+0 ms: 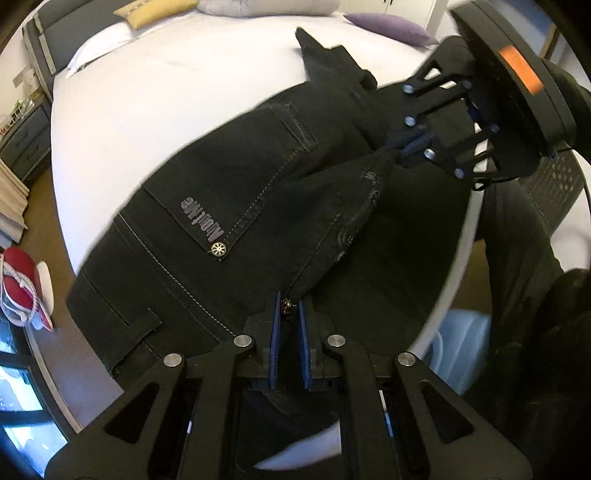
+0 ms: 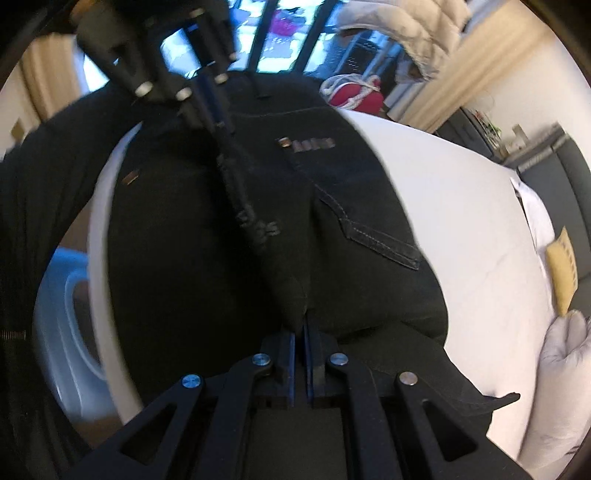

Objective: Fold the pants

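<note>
Black jeans (image 1: 229, 192) lie on a white bed (image 1: 155, 96), back pocket with grey lettering and a metal rivet facing up. My left gripper (image 1: 287, 308) is shut on the jeans' waistband edge by a rivet. My right gripper (image 1: 400, 147) shows at the upper right of the left wrist view, shut on a raised fold of the jeans. In the right wrist view my right gripper (image 2: 300, 332) pinches the fold's tip, and the left gripper (image 2: 216, 118) holds the same fold farther along the jeans (image 2: 354, 192).
Pillows (image 1: 266, 5) and a purple cushion (image 1: 388, 22) lie at the bed's head. A yellow cushion (image 2: 563, 269) sits at the right. A light blue bin (image 2: 70, 325) stands beside the bed. A red bag (image 1: 18, 288) lies on the floor.
</note>
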The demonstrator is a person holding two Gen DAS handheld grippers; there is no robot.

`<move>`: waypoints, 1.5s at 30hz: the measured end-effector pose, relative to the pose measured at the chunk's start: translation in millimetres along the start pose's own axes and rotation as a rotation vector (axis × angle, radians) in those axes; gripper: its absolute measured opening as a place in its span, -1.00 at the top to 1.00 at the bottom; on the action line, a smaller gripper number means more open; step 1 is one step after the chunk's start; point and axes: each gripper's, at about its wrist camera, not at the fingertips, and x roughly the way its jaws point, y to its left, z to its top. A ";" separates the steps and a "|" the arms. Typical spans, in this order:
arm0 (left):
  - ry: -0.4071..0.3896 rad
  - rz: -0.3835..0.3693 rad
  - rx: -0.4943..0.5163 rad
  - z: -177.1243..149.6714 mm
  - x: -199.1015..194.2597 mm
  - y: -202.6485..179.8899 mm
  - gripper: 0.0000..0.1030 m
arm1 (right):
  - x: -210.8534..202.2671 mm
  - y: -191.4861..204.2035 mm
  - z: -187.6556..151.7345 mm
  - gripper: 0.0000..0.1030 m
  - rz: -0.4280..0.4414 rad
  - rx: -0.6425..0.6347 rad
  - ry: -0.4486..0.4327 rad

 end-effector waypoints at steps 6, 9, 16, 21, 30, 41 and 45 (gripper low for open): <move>0.034 -0.008 0.021 -5.7 -2.5 -20.1 0.84 | -3.3 51.1 -9.3 0.90 -0.025 -0.033 0.019; 0.054 0.019 0.063 -4.5 0.0 -38.0 0.84 | -8.4 63.9 -16.1 0.90 -0.056 -0.039 0.030; 0.069 0.013 0.082 -32.1 -9.4 -52.8 0.84 | -17.2 82.9 -11.6 0.89 -0.093 -0.048 0.033; 0.086 0.013 0.077 -38.4 -6.8 -40.0 0.84 | -1.4 92.8 -5.5 0.89 -0.118 -0.081 0.068; 0.076 -0.059 -0.024 -42.7 -8.2 -27.7 0.70 | 12.9 95.0 -6.7 0.84 -0.160 -0.040 0.087; -0.029 -0.087 -0.086 -14.3 -57.0 -25.9 0.68 | 21.3 96.5 -4.1 0.83 -0.179 0.035 0.085; -0.083 -0.087 -0.116 23.2 -26.1 -41.9 0.68 | 22.7 97.1 -3.2 0.82 -0.200 0.080 0.081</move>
